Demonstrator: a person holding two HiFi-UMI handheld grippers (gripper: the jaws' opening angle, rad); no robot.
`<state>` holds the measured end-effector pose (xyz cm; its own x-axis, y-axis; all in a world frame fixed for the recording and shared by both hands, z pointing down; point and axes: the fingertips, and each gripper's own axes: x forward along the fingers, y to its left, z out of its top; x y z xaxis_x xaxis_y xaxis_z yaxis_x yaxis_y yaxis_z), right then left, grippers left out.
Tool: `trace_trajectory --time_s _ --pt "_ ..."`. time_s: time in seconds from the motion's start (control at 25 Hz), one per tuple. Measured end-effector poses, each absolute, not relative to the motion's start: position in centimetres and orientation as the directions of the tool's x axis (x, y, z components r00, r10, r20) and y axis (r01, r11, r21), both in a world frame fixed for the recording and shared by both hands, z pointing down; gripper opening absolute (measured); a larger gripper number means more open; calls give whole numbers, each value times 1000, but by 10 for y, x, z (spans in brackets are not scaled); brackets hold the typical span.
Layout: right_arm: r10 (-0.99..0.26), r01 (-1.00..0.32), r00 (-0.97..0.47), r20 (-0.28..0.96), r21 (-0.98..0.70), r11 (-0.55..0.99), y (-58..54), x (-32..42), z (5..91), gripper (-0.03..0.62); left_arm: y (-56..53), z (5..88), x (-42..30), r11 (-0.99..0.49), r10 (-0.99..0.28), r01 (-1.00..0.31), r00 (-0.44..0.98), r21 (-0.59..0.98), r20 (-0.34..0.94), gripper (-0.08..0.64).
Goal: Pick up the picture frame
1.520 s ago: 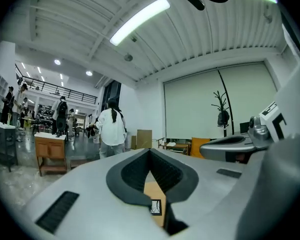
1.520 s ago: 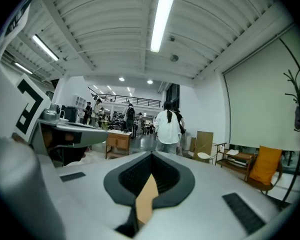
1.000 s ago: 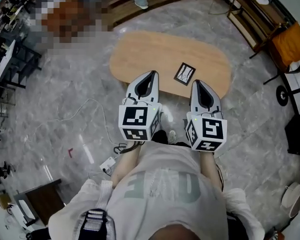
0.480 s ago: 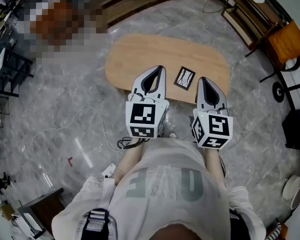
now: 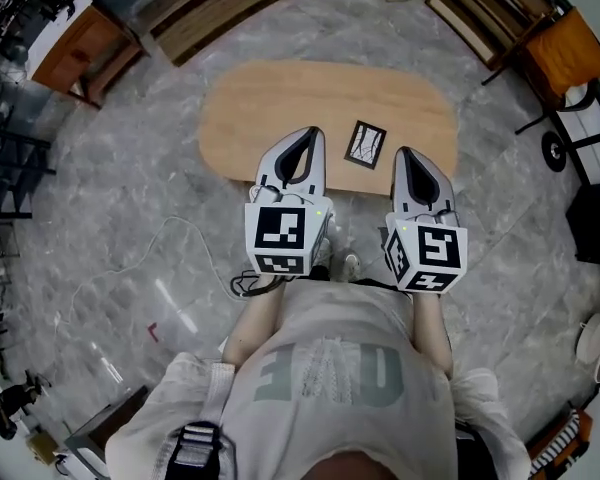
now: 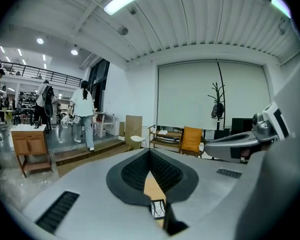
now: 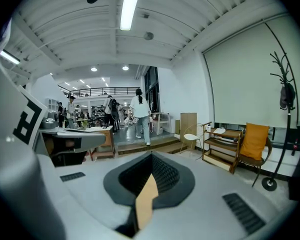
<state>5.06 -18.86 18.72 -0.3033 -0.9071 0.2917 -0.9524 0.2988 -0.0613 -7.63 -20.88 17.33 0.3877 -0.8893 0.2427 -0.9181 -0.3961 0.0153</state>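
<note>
A small black picture frame (image 5: 367,144) lies flat on the oval wooden table (image 5: 280,98), near its front edge. I hold both grippers side by side above that edge, pointing forward and slightly down. My left gripper (image 5: 307,136) is to the left of the frame and my right gripper (image 5: 405,154) is to its right. Neither touches it. Both are shut with nothing held. In the left gripper view, the frame (image 6: 158,209) and table (image 6: 152,186) show through the slit below the left gripper (image 6: 150,151). Under the right gripper (image 7: 151,155), the right gripper view shows only table wood (image 7: 146,199).
Marble floor surrounds the table, with a white cable (image 5: 170,228) at the left. An orange chair (image 5: 560,53) and wooden shelf stand at the back right, and a wooden cabinet (image 5: 80,43) at the back left. People (image 6: 84,115) walk in the distance.
Both grippers have moved forward and slightly down toward the table's near edge. The head view has shifted. The frame lies where it was on the table.
</note>
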Motion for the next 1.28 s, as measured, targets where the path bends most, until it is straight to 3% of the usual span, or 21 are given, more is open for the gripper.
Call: trace_trajectory --time_s 0.88,1.08,1.28 --pt "-884 -945 -326 335 -89 314 -200 58 231 5 -224 210 -72 -391 -884 -920 382 23 270 9" --pt "-883 -940 -340 323 -82 332 -218 66 273 5 -240 260 -40 -464 -853 -886 444 -10 274 9" --pt "-872 -926 -376 313 -103 363 -249 66 355 5 -263 332 -26 -442 -860 -890 455 111 230 9"
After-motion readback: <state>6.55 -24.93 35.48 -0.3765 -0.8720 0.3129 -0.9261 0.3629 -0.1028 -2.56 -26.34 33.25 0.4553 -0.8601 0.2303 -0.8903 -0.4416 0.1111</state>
